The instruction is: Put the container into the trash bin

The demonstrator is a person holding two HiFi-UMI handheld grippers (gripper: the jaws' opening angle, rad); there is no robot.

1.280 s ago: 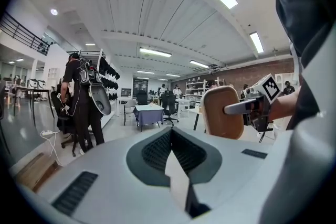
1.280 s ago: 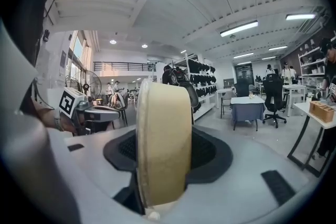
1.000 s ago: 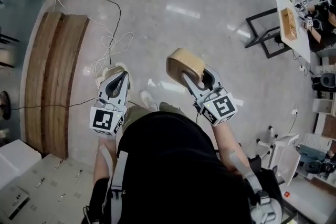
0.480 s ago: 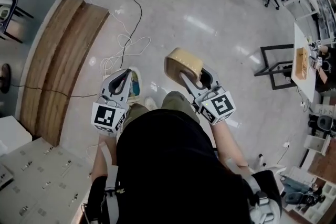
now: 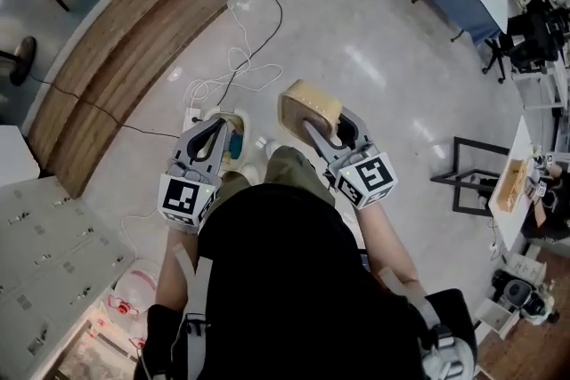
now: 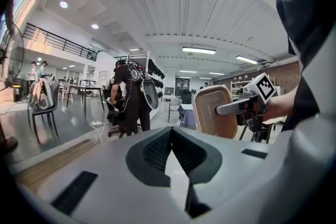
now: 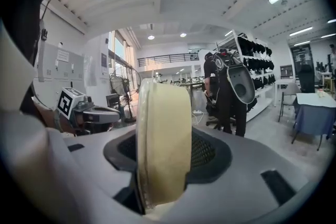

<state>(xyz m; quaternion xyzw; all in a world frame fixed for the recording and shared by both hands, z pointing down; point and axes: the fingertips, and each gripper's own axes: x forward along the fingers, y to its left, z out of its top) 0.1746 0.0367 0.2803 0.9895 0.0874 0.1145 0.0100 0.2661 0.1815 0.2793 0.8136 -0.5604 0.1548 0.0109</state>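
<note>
The container [image 5: 307, 107] is a tan, rounded-rectangular box with a lid, held on edge. My right gripper [image 5: 316, 131] is shut on it, one jaw against each broad face, at chest height over the floor. In the right gripper view the container [image 7: 157, 113] fills the gap between the jaws. In the left gripper view the container [image 6: 212, 113] hangs at the right, with the right gripper [image 6: 247, 107] behind it. My left gripper [image 5: 212, 127] is beside it on the left, shut, with nothing between its jaws [image 6: 171, 136]. I cannot make out a trash bin for certain.
A curved wooden platform [image 5: 116, 58] lies at upper left, with white cables and a power strip [image 5: 209, 89] beside it. Grey panels [image 5: 44, 254] and a white bag with red scraps [image 5: 134, 291] sit at lower left. A person [image 6: 131, 102] stands ahead. A black-framed table [image 5: 476, 182] is at right.
The whole floor has swung round beneath me: the wooden platform slid up and left, and grey panels and the bag came in at lower left. Both grippers keep their pose; the container stays gripped.
</note>
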